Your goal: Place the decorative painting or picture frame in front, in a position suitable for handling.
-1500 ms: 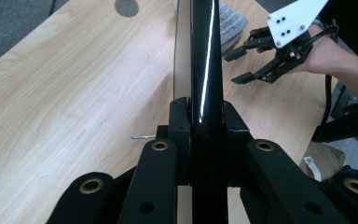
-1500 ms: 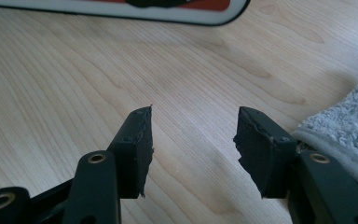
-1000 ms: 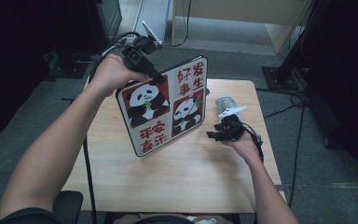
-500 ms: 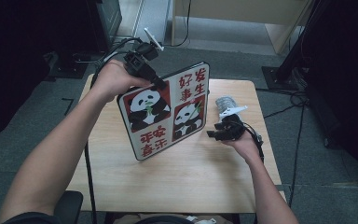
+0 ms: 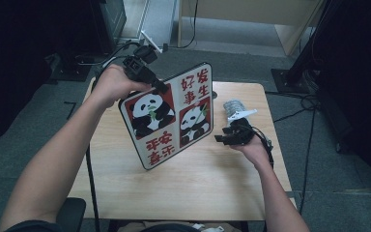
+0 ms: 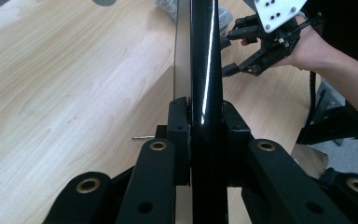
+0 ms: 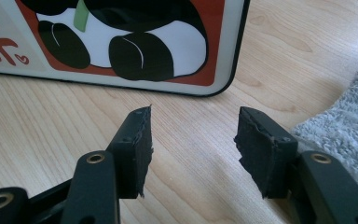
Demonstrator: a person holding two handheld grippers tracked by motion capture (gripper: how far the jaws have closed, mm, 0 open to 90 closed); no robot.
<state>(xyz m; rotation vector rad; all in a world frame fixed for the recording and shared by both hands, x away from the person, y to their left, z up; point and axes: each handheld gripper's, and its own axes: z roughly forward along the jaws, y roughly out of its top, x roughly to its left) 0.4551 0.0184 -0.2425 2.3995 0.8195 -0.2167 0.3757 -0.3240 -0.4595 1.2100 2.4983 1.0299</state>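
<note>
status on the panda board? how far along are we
Done: the left hand-held gripper is clamped on the top edge of the panda board, holding it tilted on the table. In hand: keeping it propped. Left: the right hand-held gripper is open beside its lower corner, gripping nothing; grey cloth untouched.

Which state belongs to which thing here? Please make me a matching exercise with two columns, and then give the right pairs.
Things:
1. left gripper
2. right gripper
3. panda board
4. grey cloth

States:
A. lies on the table beside the right hand
B. tilted, with its lower edge on the table
C. shut on the upper edge of the board
D. open, with nothing between the jaws

Right pairs: 1-C, 2-D, 3-B, 4-A. In the left gripper view the board's edge sits clamped between the jaws; in the right gripper view the pads stand apart over bare wood.
</note>
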